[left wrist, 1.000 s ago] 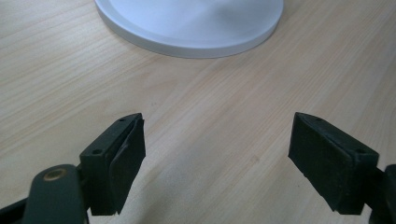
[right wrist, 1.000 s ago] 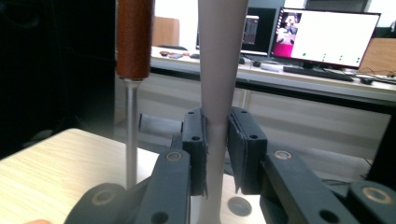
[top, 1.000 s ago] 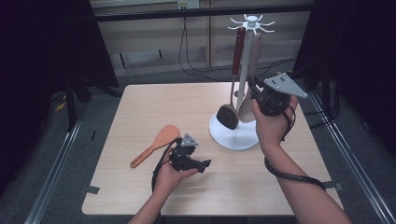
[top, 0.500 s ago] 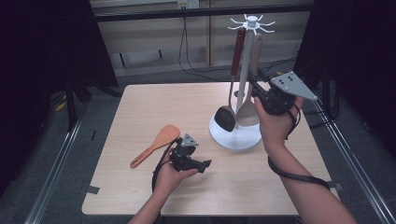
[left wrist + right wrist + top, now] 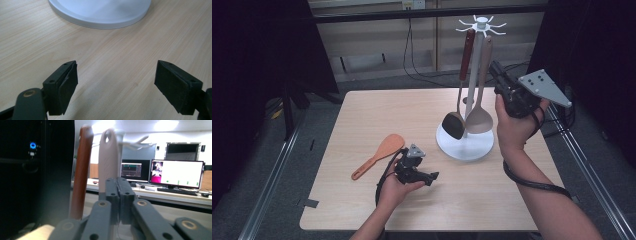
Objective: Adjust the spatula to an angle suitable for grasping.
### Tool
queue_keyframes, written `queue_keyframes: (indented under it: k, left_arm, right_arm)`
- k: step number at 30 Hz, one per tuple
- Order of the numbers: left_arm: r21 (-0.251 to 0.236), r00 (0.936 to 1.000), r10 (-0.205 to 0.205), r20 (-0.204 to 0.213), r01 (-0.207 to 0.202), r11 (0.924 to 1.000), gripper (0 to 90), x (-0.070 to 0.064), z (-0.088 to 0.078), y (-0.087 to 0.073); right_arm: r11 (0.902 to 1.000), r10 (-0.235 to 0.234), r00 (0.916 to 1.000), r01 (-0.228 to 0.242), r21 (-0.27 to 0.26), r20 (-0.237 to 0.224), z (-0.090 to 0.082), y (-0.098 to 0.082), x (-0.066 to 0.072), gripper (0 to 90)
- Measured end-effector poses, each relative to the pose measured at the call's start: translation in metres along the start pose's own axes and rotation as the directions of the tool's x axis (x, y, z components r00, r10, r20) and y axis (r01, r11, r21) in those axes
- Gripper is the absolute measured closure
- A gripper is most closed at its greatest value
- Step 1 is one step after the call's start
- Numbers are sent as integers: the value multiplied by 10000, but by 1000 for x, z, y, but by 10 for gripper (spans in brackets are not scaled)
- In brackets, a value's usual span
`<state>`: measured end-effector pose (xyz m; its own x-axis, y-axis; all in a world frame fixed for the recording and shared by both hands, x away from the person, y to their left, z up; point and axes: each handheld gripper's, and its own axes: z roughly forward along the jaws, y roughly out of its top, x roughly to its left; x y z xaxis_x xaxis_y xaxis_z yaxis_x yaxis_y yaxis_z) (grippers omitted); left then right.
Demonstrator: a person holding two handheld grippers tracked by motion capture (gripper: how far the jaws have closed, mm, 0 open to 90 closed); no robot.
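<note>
Two sets of fingers: my right gripper point(image 5: 498, 70) has just closed, pads together, nothing between, beside the beige ladle point(image 5: 480, 95) hanging on the white utensil stand point(image 5: 464, 145). Left gripper point(image 5: 424, 176) spread open, empty, over the table point(image 5: 362, 107); orange rice paddle point(image 5: 379, 155) just beside.

Left gripper point(image 5: 116, 85) seen along its own two black jaws, w/ the pads point(image 5: 67, 87) standing wide apart at either side of the frame and nothing between them. Below and ahead lies a pale wooden table point(image 5: 112, 62), grain running diagonally, bare betw. the jaws. At top, the curved edge of a white round base point(image 5: 100, 12) rests flat on the tabletop, well apart from the jaw tips, approx. centred above the gap.
</note>
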<state>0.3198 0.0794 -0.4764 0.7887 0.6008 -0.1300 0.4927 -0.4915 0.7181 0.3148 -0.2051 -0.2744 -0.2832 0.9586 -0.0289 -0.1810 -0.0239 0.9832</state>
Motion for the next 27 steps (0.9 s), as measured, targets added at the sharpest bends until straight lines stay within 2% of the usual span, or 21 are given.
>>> queue_keyframes:
  k: [3, 6, 7, 8, 13, 17, 19, 25, 27]
  left_arm:
    - [-42, 10000, -24, 65, 24, 10000, 187, 0, 0, 0]
    - [-105, 10000, -28, 59, 29, 9999, 187, 0, -1, 0]
    - [-105, 10000, -28, 59, 29, 9999, 187, 0, -1, 0]
    - [-151, 10000, -52, 38, 52, 9999, 187, 0, -1, 0]
    - [-69, 9999, -118, 10, 118, 9999, 187, 1, 0, 0]
    - [-92, 9999, -100, 60, 100, 9999, 188, 1, 1, 1]
    - [-66, 10000, -57, 62, 57, 10000, 188, 1, 1, 1]
    - [-169, 10000, -69, 68, 70, 9998, 188, 1, 1, 1]
    - [-121, 10000, -51, 26, 52, 9999, 187, 2, -1, 1]
  right_arm:
    - [9994, 317, 9992, -314, -128, 227, 3, 4, -7, 900]
    - [9971, 753, 9958, -749, -100, 515, 10, 8, -20, 900]
    - [9971, 753, 9958, -749, -100, 515, 10, 8, -20, 900]
    - [9958, 912, 9934, -906, -121, 689, 14, 10, -28, 900]
    - [9932, 1138, 9918, -1121, -324, 582, 22, 14, -40, 900]
    - [9934, 1107, 9927, -1090, -366, 481, 27, 19, -43, 900]
    - [9937, 1058, 9941, -1049, -383, 231, 32, 21, -44, 900]
    - [9967, 744, 9972, -746, -316, -77, 43, 27, -40, 900]
    - [9975, 643, 9979, -644, -283, -55, 44, 28, -38, 900]
